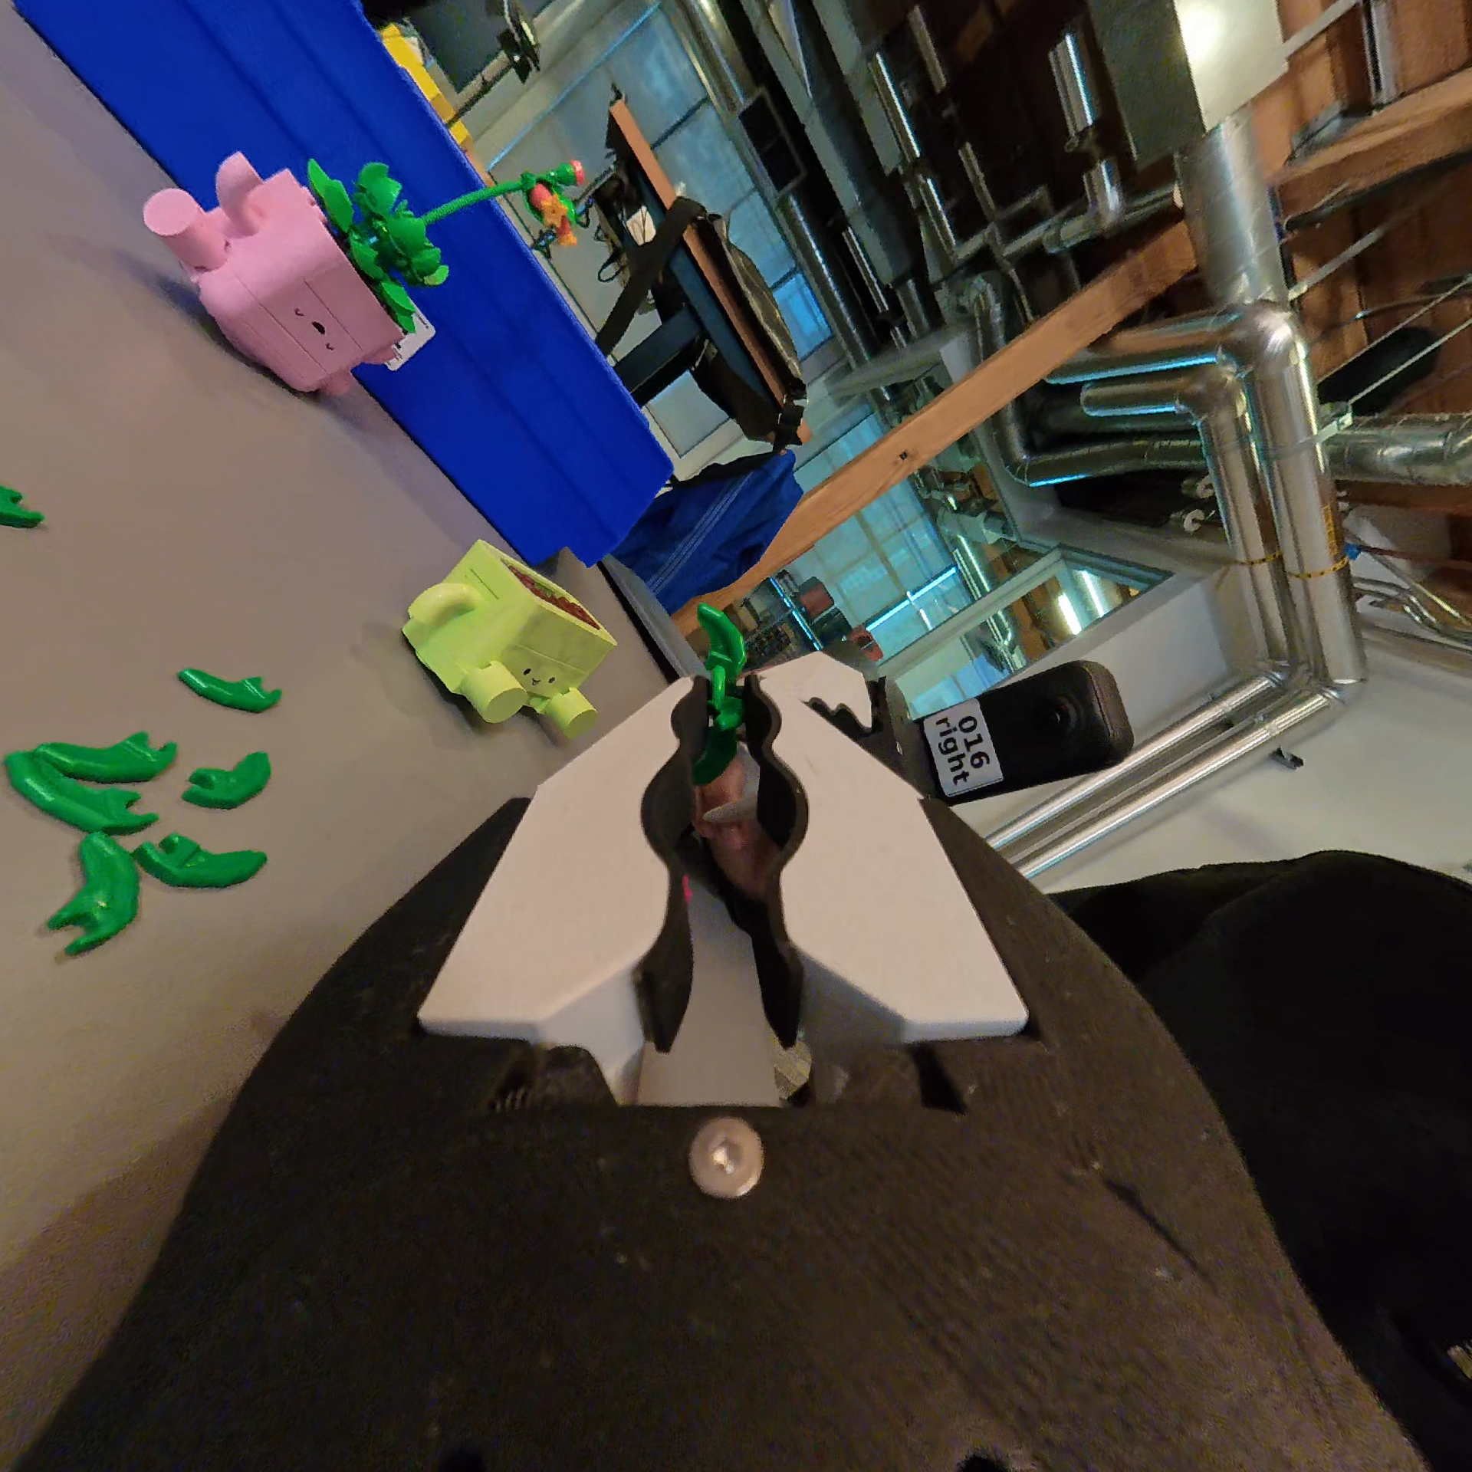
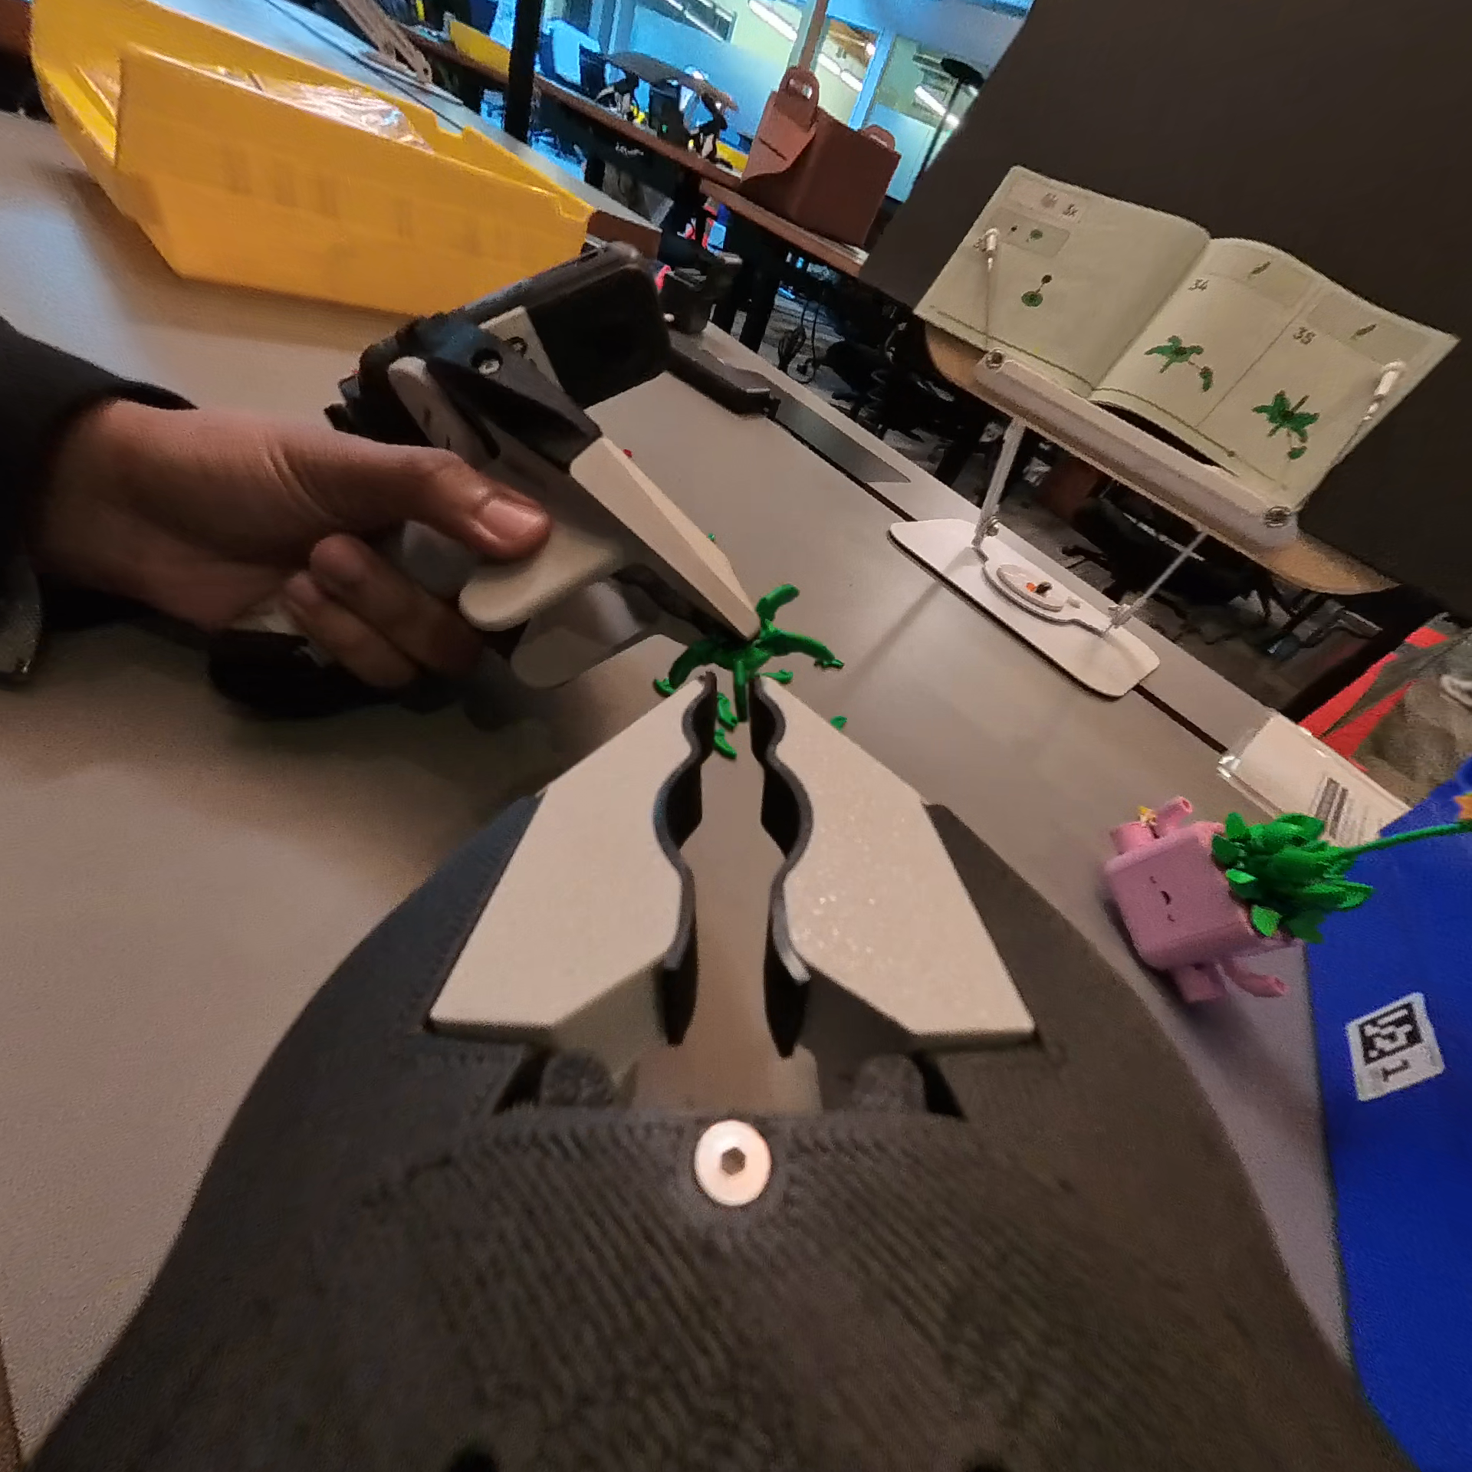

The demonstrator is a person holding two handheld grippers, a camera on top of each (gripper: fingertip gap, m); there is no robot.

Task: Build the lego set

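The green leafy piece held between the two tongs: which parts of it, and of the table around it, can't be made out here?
- Green leaf cluster: right wrist view, its centre is covered by the left tongs.
- Same cluster: left wrist view, mostly sandwiched in the left tongs.
- Lime figure: absent from the right wrist view.
- Instruction booklet: drawings too small to follow.

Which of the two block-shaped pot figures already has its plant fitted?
The pink pot figure, by the blue bin: green leaves and a flower stalk stick out of it. The lime-green pot figure shows only a bare brown top.
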